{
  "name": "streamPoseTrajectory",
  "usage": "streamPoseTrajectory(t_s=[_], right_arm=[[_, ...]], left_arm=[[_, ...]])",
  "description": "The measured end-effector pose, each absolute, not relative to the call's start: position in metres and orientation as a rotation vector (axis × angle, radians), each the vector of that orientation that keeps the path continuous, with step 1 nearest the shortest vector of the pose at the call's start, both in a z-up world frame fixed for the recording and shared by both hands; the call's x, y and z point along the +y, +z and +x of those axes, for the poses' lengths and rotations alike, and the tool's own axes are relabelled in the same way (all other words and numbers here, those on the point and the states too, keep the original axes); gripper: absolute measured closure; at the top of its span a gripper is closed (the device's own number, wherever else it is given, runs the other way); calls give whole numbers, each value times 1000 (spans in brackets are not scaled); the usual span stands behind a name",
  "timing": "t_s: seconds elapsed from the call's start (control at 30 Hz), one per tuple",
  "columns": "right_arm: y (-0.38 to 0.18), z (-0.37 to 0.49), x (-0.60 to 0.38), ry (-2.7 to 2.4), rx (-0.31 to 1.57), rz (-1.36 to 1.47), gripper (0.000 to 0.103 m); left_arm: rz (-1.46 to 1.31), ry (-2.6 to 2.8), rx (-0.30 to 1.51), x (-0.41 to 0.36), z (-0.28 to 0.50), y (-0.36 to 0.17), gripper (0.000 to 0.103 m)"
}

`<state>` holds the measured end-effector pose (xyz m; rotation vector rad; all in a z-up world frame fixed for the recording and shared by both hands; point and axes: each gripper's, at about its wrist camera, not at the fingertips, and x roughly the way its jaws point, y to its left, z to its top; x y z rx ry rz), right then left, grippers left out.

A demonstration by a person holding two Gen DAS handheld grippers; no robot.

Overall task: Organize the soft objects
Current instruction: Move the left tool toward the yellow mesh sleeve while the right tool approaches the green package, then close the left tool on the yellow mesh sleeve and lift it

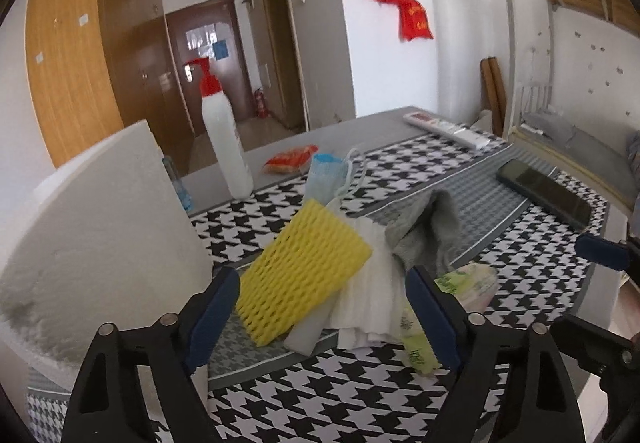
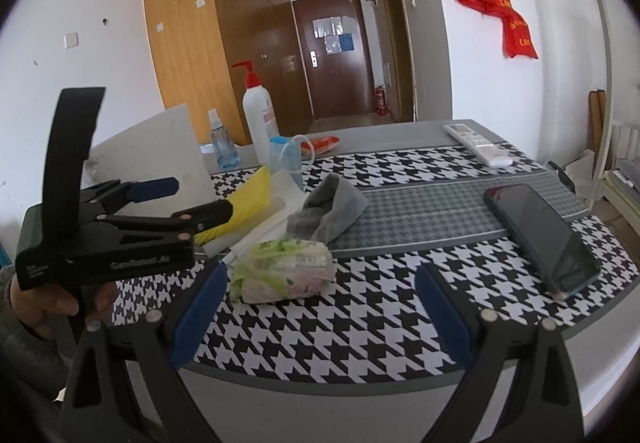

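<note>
Two grippers hover over a table covered by a black-and-white houndstooth cloth [image 1: 328,399].

From the left wrist camera, the left gripper [image 1: 324,317] has its blue-padded jaws spread wide with nothing clamped; between them lies a heap of soft things. A yellow foam net [image 1: 300,275] leans on top of a white folded cloth [image 1: 368,283], and a grey sock [image 1: 428,231] is bunched just behind them. A green-printed tissue pack [image 1: 472,281] lies by the right finger. Farther back sit a blue face mask [image 1: 328,173], an orange packet [image 1: 290,158], a white pump bottle [image 1: 226,147] with a red top, a remote control [image 1: 444,128] and a dark phone [image 1: 544,192]. A white foam block [image 1: 100,235] fills the left side.

From the right wrist camera, the right gripper [image 2: 320,317] is also wide open and empty, poised near the table's front edge. The tissue pack [image 2: 282,270] lies just ahead of its left finger, apart from the pads. Behind it are the grey sock [image 2: 332,209], the white cloth [image 2: 264,227] and the yellow net [image 2: 250,199]. The left gripper [image 2: 188,199] reaches in from the left, held by a hand [image 2: 48,307], its jaws apart above the yellow net. The phone [image 2: 540,235] lies to the right, the remote [image 2: 476,143] beyond it, and a small clear spray bottle [image 2: 222,143] stands beside the pump bottle [image 2: 258,115].
</note>
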<state>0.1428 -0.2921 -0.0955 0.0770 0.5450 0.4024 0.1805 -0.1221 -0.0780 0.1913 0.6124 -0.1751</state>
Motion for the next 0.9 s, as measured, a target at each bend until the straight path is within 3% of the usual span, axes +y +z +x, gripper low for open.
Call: streamPoseTrajectory(t_s=[0.7, 0.9], right_arm=[[-103, 175, -277, 466, 625, 36, 6], [-106, 182, -274, 473, 645, 33, 6]], left_arm=[[193, -134, 736, -117, 221, -101, 27], [190, -152, 787, -118, 228, -110, 41]])
